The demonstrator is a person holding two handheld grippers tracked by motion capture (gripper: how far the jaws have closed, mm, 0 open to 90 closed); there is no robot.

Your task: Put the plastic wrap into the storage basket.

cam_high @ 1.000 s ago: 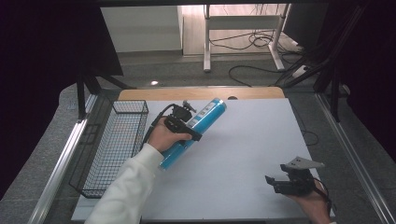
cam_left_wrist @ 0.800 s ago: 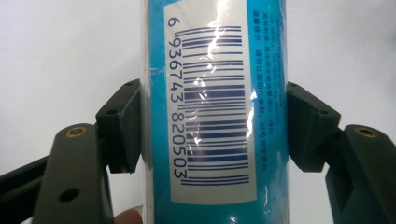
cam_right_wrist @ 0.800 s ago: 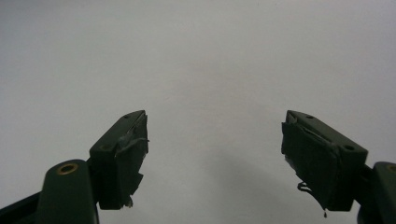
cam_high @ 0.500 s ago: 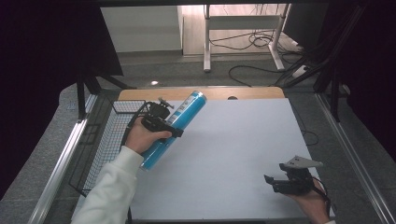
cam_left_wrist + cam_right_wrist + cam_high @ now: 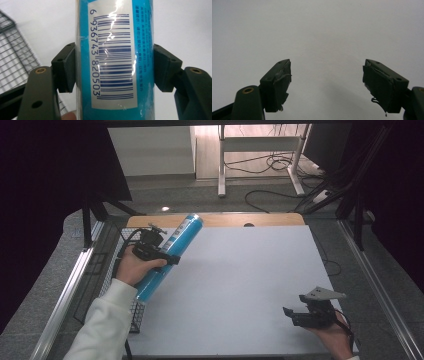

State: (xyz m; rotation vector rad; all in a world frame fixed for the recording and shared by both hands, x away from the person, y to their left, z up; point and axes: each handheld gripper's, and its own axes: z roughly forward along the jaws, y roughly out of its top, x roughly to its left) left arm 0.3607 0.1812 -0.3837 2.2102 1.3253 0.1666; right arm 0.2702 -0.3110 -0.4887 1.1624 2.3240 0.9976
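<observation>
From above we see our left gripper [image 5: 167, 256] clamped across a long blue tube [image 5: 170, 256], which slants from the near left up toward the far edge of the table [image 5: 240, 270], its far end reaching the wooden strip [image 5: 270, 219] along that edge. The tube sits at the left border of the white tabletop, its near end over the wire basket [image 5: 117, 270] that stands just beside the table on that side. In the left gripper view the two black pads press against opposite sides of the tube, and here we can read what the high view cannot give: a white label with a dark blue barcode [image 5: 113, 57] and a line of digits running along the tube, with a glare streak across it. The basket's wire grid shows at the left of that view. Our right gripper [image 5: 305, 316] rests low at the near right of the table, well apart from the tube. In the right gripper view its jaws stand wide with nothing between them, plain white tabletop beyond, and frayed bits of tape on the pads [image 5: 278, 82].
</observation>
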